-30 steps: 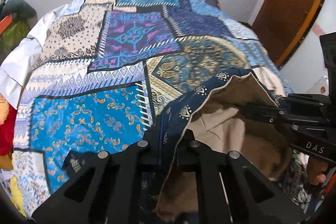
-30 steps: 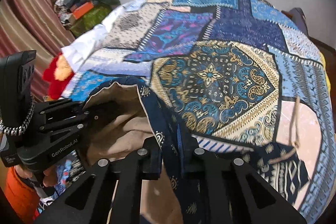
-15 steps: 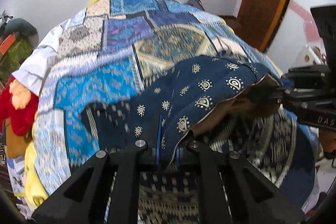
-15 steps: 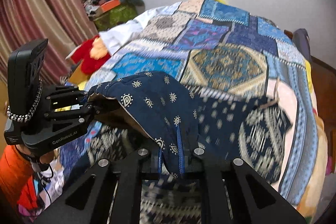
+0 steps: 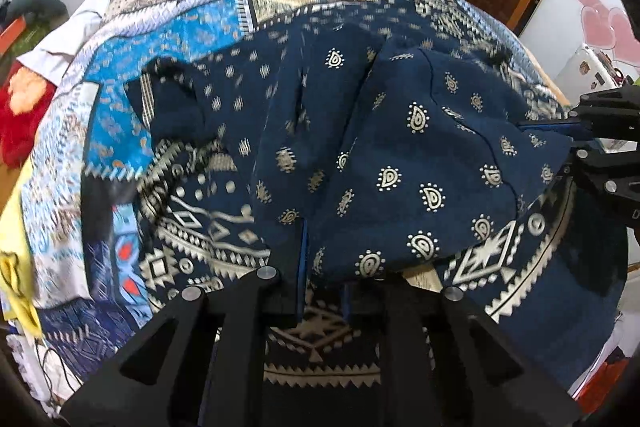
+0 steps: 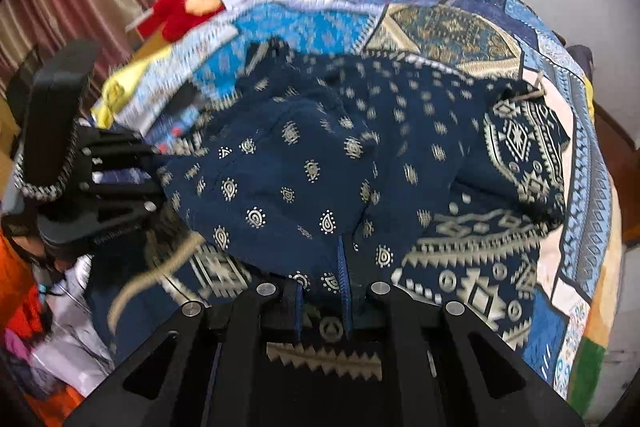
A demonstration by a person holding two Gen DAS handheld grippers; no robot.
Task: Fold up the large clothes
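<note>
In the left wrist view, the left gripper (image 5: 323,291) has its jaws slightly parted with the navy paisley garment (image 5: 400,155) draped over them; the garment lies on the patchwork bedspread (image 5: 168,39). In the right wrist view, the right gripper (image 6: 323,301) likewise has its jaws slightly parted under the cloth's hem. Its body lettering is blurred, unreadable.
</note>
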